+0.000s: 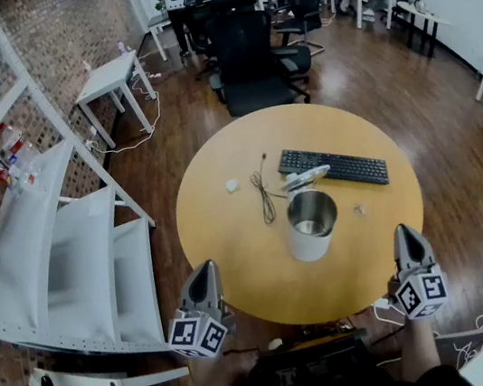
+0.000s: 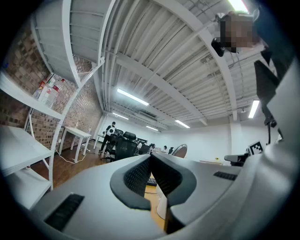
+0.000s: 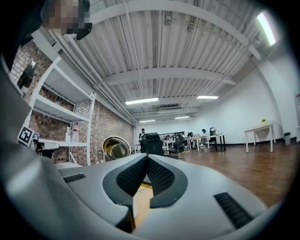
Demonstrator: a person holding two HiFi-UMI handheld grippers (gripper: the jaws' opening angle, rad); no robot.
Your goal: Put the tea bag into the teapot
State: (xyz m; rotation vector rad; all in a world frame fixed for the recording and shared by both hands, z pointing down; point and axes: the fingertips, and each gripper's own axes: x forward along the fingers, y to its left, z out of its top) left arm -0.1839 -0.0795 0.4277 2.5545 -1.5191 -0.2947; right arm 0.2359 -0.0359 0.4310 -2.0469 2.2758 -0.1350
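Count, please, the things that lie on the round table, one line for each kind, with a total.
Teapot: 1
Keyboard: 1
Cable: 1
Small pale bits: 2
Pale thing beside the keyboard: 1
Total: 6

Looks like an open office: swivel chairs (image 1: 248,53), desks (image 1: 113,81) along the top of the frame, keyboard (image 1: 332,166), brick wall (image 1: 59,35).

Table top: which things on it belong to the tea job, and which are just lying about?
For the job: teapot; small white piece, probably the tea bag.
Lying about: keyboard; cable; small scrap right of the teapot.
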